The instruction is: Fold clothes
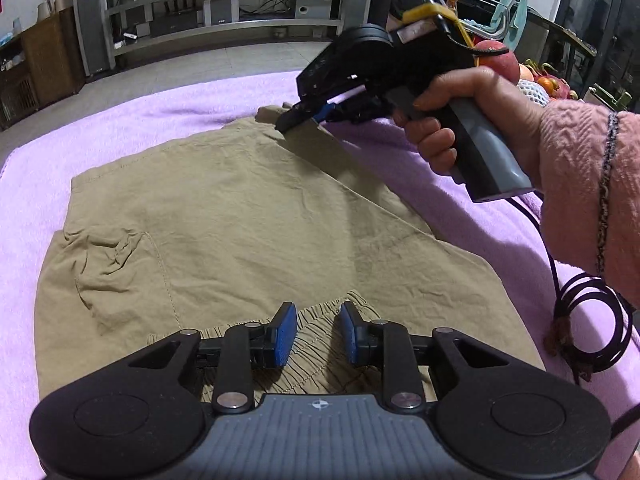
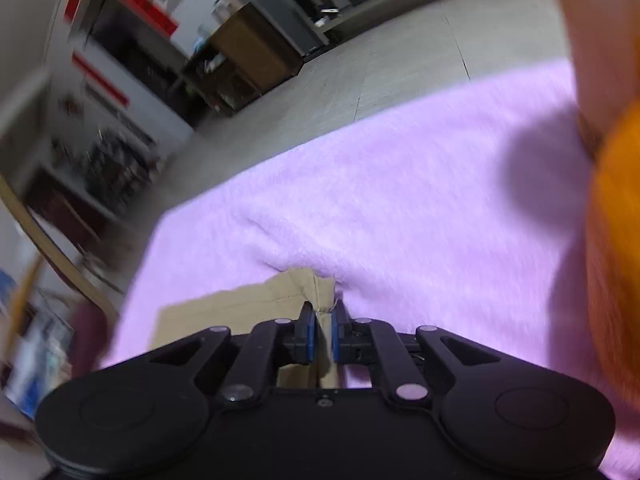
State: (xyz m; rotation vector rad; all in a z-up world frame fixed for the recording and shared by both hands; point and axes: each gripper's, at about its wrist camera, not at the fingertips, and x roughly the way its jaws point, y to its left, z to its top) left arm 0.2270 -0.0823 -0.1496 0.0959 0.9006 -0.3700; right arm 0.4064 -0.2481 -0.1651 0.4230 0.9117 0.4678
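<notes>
Khaki shorts [image 1: 240, 220] lie spread flat on a purple fleece blanket [image 1: 160, 108], elastic waistband nearest the left wrist camera. My left gripper [image 1: 318, 330] hovers open just over that waistband, blue pads apart with only fabric beneath them. At the far corner of the shorts a hand [image 1: 460, 120] holds my right gripper [image 1: 294, 120], which pinches the leg hem and lifts it slightly. In the right wrist view the right gripper [image 2: 323, 320] is shut on the khaki shorts [image 2: 248, 300] corner, with the blanket [image 2: 400, 200] beyond.
A dark cable [image 1: 592, 320] loops on the blanket at the right, under a pink sleeve [image 1: 580, 200]. Fruit [image 1: 500, 60] is piled behind the right gripper. A metal shelf unit [image 1: 224, 8] stands across the floor. A blurred orange shape [image 2: 616, 240] fills the right edge.
</notes>
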